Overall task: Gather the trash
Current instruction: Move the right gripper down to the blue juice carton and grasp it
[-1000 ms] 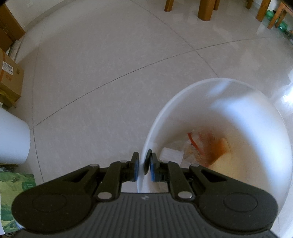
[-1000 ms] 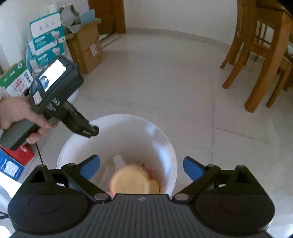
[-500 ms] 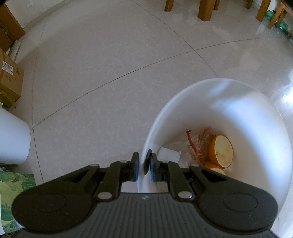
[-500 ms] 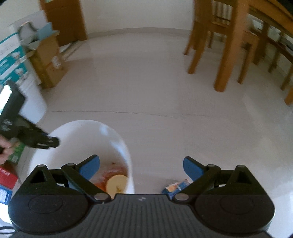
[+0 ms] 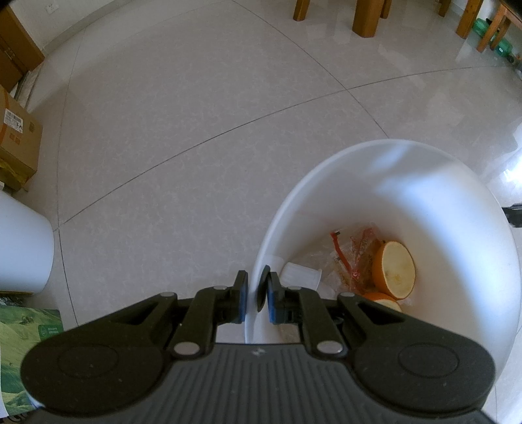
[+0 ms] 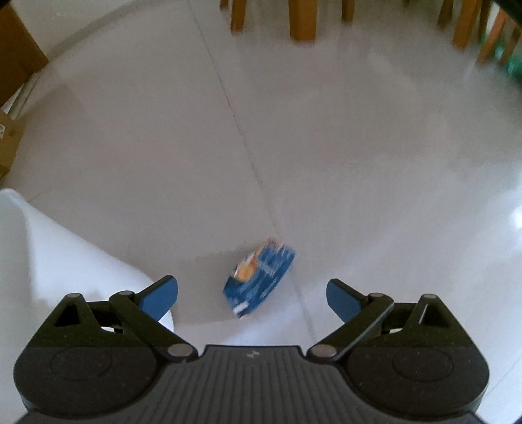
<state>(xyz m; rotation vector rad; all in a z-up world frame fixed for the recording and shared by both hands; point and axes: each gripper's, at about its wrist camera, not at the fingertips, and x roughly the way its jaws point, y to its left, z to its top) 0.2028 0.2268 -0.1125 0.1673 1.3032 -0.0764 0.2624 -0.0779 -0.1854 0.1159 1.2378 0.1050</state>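
My left gripper (image 5: 255,295) is shut on the near rim of the white bin (image 5: 424,182). Inside the bin lie orange halves (image 5: 394,265), a clear wrapper with red print (image 5: 350,257) and a small white cup (image 5: 301,275). A blue snack packet (image 6: 259,277) lies on the tiled floor in the right wrist view. My right gripper (image 6: 252,293) hangs open above it, with the packet showing between the two blue fingertips and apart from them. The bin's white wall (image 6: 49,254) stands at the left of that view.
Wooden table and chair legs (image 5: 367,14) stand at the far side of the floor. Cardboard boxes (image 5: 18,143) and a white cylinder (image 5: 23,241) sit at the left. A green printed sheet (image 5: 23,339) lies at the lower left.
An orange half dropped from the right gripper into the bin and settled. The right gripper swung away from the bin, rolled and came down over the blue packet. The left gripper stayed put.
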